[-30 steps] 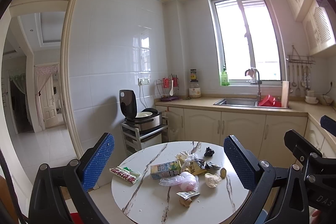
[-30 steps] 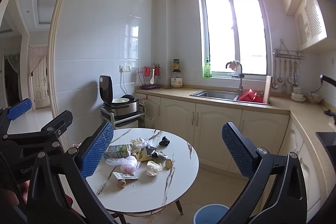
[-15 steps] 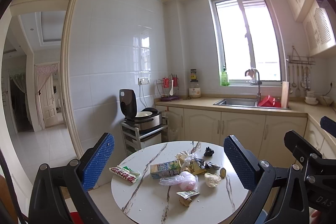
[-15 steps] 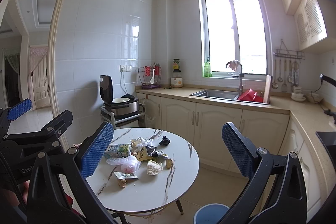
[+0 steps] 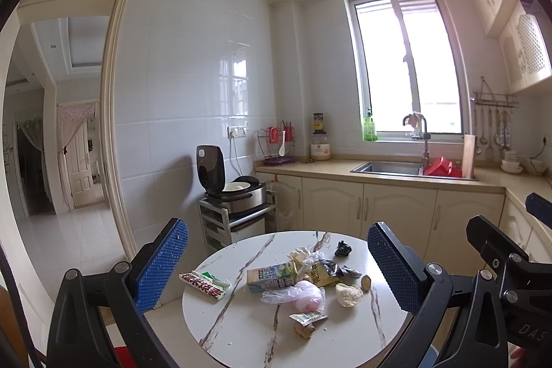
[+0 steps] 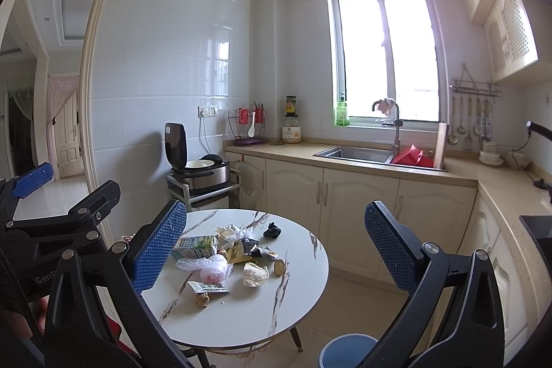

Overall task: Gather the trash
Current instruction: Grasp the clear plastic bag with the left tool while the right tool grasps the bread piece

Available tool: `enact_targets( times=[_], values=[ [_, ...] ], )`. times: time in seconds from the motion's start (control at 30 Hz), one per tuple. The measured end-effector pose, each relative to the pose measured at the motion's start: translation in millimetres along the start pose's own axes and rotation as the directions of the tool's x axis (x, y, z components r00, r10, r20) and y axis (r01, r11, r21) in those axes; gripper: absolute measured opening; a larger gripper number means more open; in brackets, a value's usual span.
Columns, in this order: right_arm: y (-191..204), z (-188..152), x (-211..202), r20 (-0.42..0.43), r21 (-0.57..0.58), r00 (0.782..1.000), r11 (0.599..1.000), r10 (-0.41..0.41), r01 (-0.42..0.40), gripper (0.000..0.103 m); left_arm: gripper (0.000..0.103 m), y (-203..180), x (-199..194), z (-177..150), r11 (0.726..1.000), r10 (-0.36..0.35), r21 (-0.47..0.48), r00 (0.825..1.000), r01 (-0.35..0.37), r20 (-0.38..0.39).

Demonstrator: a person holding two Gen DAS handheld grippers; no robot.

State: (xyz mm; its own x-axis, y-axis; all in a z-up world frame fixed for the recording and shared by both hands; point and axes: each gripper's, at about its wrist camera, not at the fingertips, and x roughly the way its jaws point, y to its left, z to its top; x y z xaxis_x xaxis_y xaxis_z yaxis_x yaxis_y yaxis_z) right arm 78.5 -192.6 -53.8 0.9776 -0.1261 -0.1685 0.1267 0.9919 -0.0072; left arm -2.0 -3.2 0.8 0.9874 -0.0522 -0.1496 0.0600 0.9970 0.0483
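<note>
Trash (image 5: 303, 278) sits piled mid-desk (image 6: 276, 316), untouched. Both grippers, left (image 5: 276, 268) & right (image 6: 276, 250), hover w/ fingers apart, empty. Best start w/ outlying wrapper (image 5: 205, 284) nr left edge; bin (image 6: 346, 349) waits below.

Both cameras sit high and far back from the round surface (image 5: 241, 326), looking down across it toward the sink (image 5: 390, 168) and window (image 5: 407, 64), and the right view stands more to the right, so both share the trash pile (image 6: 224, 254) and the counter.
</note>
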Motion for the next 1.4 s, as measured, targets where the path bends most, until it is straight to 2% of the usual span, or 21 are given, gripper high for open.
enact_targets(
  times=[0.7,0.97,1.07,1.2,1.33,1.4],
  values=[
    [0,-5,6,-0.009,0.004,1.0,1.0,0.001,-0.001,0.103,0.102,0,5,1,1.0,-0.001,0.004,1.0,0.001,-0.01],
    [-4,-8,22,-0.033,0.016,0.999,1.0,0.005,-0.005,0.103,0.102,10,25,-4,1.0,-0.005,0.007,0.999,0.006,-0.039],
    [-8,-16,38,-0.068,0.014,0.998,1.0,-0.01,0.011,0.103,0.102,25,44,-11,1.0,-0.008,-0.011,0.997,0.007,-0.079],
    [-16,-40,74,-0.157,0.03,0.987,0.999,-0.016,0.021,0.103,0.102,51,82,-29,0.998,-0.019,-0.055,0.983,0.009,-0.184],
    [-23,-68,114,-0.254,0.031,0.967,0.999,-0.017,0.026,0.103,0.102,68,121,-50,0.998,-0.015,-0.065,0.96,-0.004,-0.28],
    [-25,-85,136,-0.309,0.032,0.951,0.999,-0.013,0.023,0.103,0.102,73,144,-64,0.999,-0.006,-0.043,0.939,-0.01,-0.343]
  ],
)
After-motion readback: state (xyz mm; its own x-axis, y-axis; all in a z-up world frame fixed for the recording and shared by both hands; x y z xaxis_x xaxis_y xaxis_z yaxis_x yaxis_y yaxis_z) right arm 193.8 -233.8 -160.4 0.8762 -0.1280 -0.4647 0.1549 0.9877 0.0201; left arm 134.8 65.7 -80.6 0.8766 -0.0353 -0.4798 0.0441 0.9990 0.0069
